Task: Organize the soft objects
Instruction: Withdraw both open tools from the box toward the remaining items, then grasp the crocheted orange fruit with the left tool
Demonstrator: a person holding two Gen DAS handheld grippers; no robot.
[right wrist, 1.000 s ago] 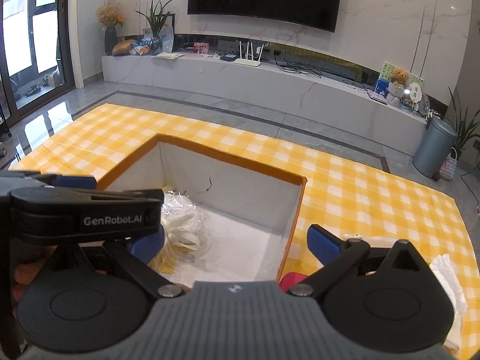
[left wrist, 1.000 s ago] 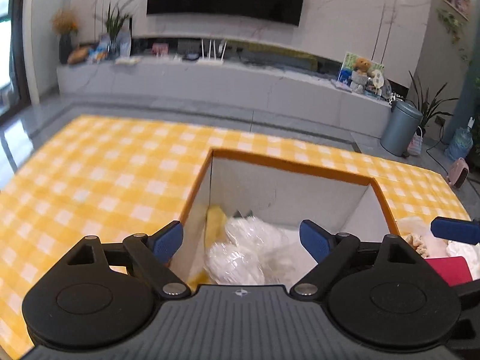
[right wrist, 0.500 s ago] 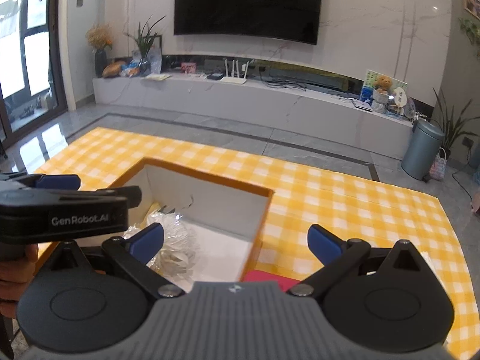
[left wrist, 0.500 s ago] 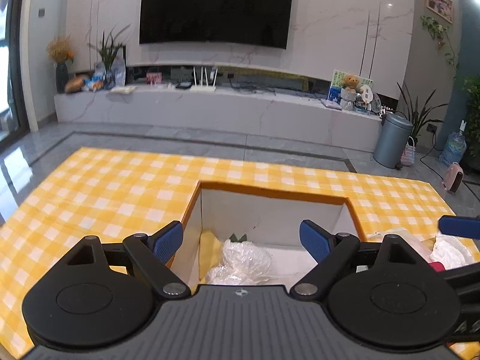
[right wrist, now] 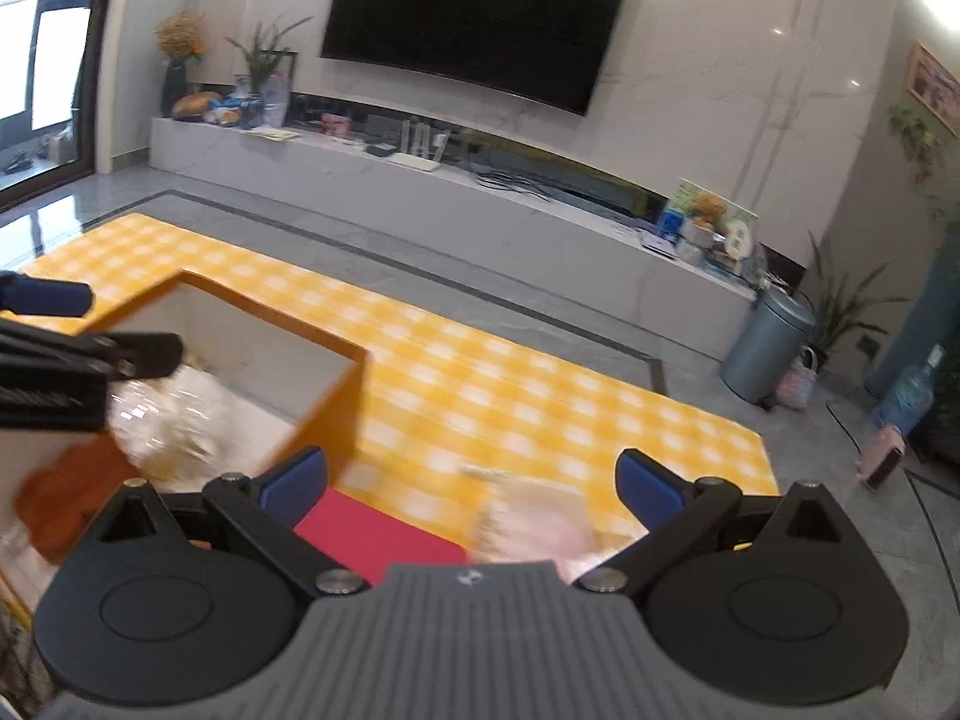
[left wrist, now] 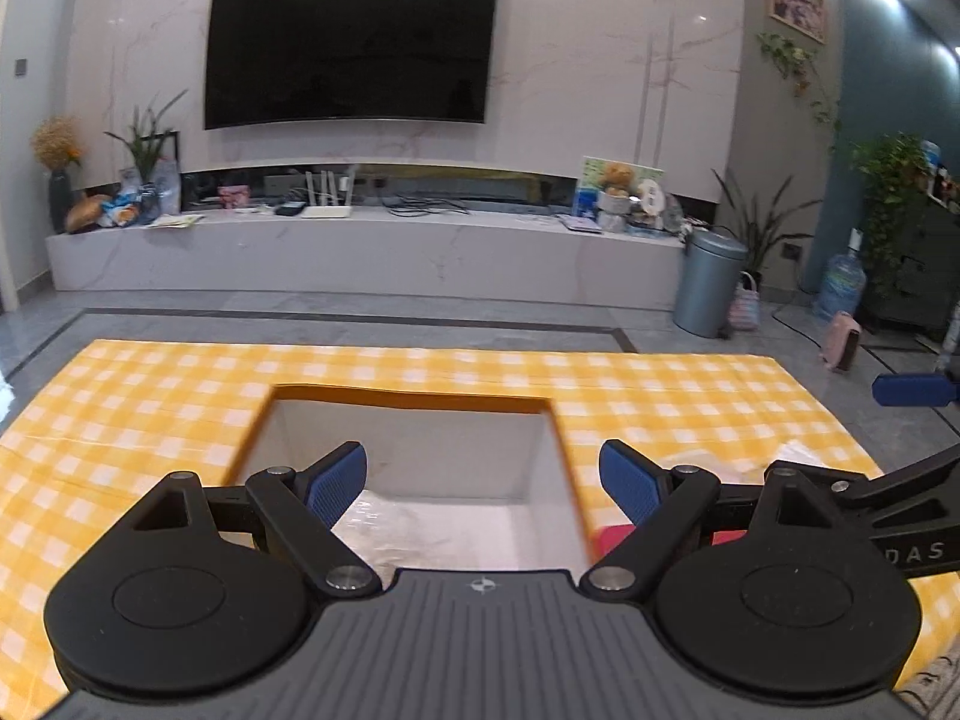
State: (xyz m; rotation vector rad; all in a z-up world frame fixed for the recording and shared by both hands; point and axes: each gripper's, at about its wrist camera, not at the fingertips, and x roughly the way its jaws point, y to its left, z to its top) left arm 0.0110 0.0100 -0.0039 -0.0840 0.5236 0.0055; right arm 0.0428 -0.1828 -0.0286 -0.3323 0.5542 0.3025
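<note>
We are seeing motion blur in the right wrist view, so the pale soft item [right wrist: 531,519] at lower centre is hard to identify. A red flat object [right wrist: 375,531] is lying partly hidden behind the right gripper [right wrist: 471,483], which is standing open and empty. The left gripper [left wrist: 483,483], also open and empty, is hovering over the box [left wrist: 414,438] at frame centre; clear plastic-wrapped items [left wrist: 384,525] are lying inside it. The checkered cloth [left wrist: 150,396] is surrounding the box.

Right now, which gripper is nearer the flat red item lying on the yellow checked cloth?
Right. The right gripper hangs directly over the flat red item; the left gripper is over the orange-rimmed box, beside it.
</note>
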